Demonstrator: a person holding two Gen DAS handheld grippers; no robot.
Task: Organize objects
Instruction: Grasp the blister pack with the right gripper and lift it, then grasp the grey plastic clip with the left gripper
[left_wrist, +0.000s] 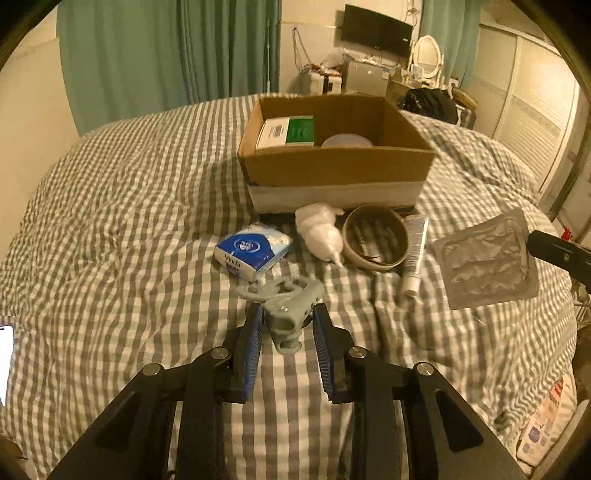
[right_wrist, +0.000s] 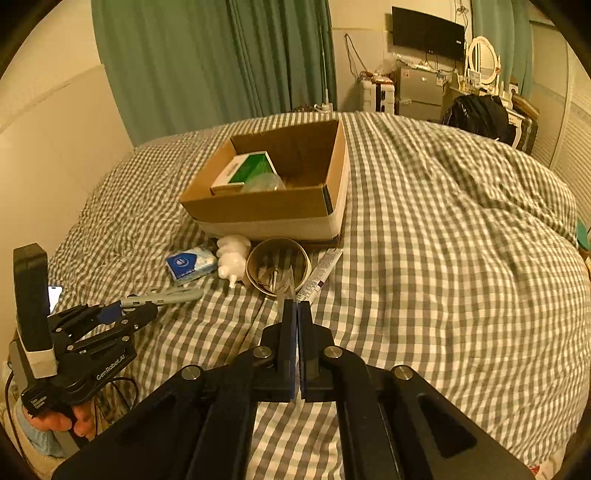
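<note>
Gingham duvet, green curtains; left gripper apart, right gripper clamping blister pack.

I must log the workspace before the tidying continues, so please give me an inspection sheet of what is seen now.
Surface: wrinkled checked duvet on a bed.
Job's things: cardboard box holding a green-white carton; in front of it a Vinda tissue pack, white plastic bag, round ring and tube.
Clutter: lit phone at the left edge.
Grippers: left gripper fingers flank a grey plastic part, grip unclear; right gripper shut on a blister pack.
Cables: black cable beside the left gripper's handle.
Surroundings: green curtains, wall television.
</note>
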